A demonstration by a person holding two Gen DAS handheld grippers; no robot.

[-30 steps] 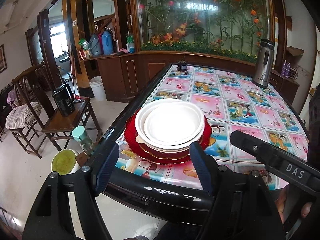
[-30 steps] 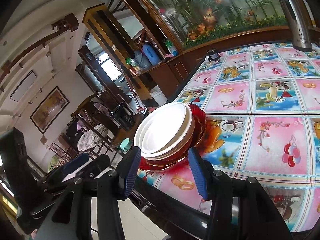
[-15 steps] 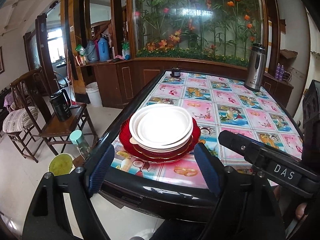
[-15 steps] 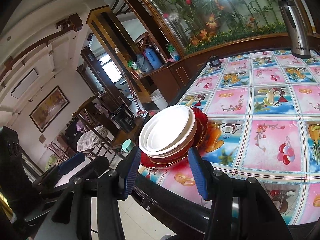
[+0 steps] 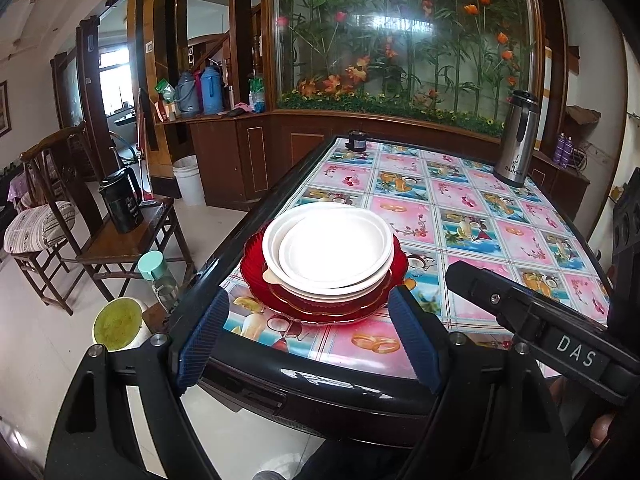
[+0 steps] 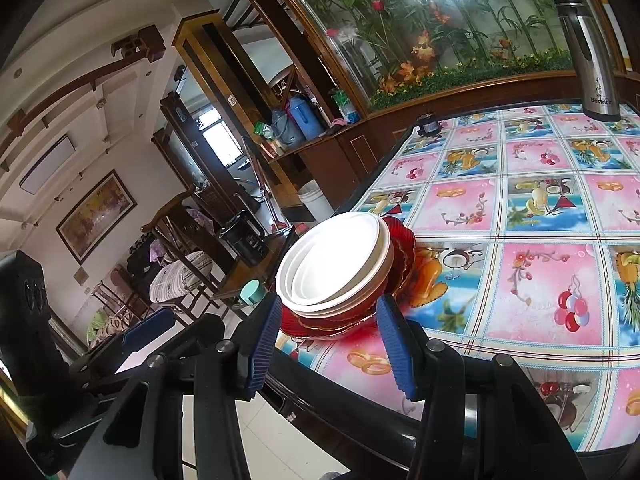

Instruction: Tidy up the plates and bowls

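A stack of white bowls and plates (image 5: 332, 252) sits on red glass plates (image 5: 320, 308) near the table's front left corner; the stack also shows in the right wrist view (image 6: 336, 264). My left gripper (image 5: 308, 340) is open and empty, held just short of the table edge in front of the stack. My right gripper (image 6: 328, 344) is open and empty, also in front of the stack; its body (image 5: 540, 328) shows at the right of the left wrist view.
The table (image 5: 460, 208) has a colourful fruit-print cloth and a black rim. A steel thermos (image 5: 516, 140) stands at the far right, a small dark jar (image 5: 357, 141) at the far left. A wooden chair with a black kettle (image 5: 120, 204) and a bottle (image 5: 158, 276) stand left.
Both grippers have drawn back a little from the stack and risen slightly. The plates and bowls have not moved.
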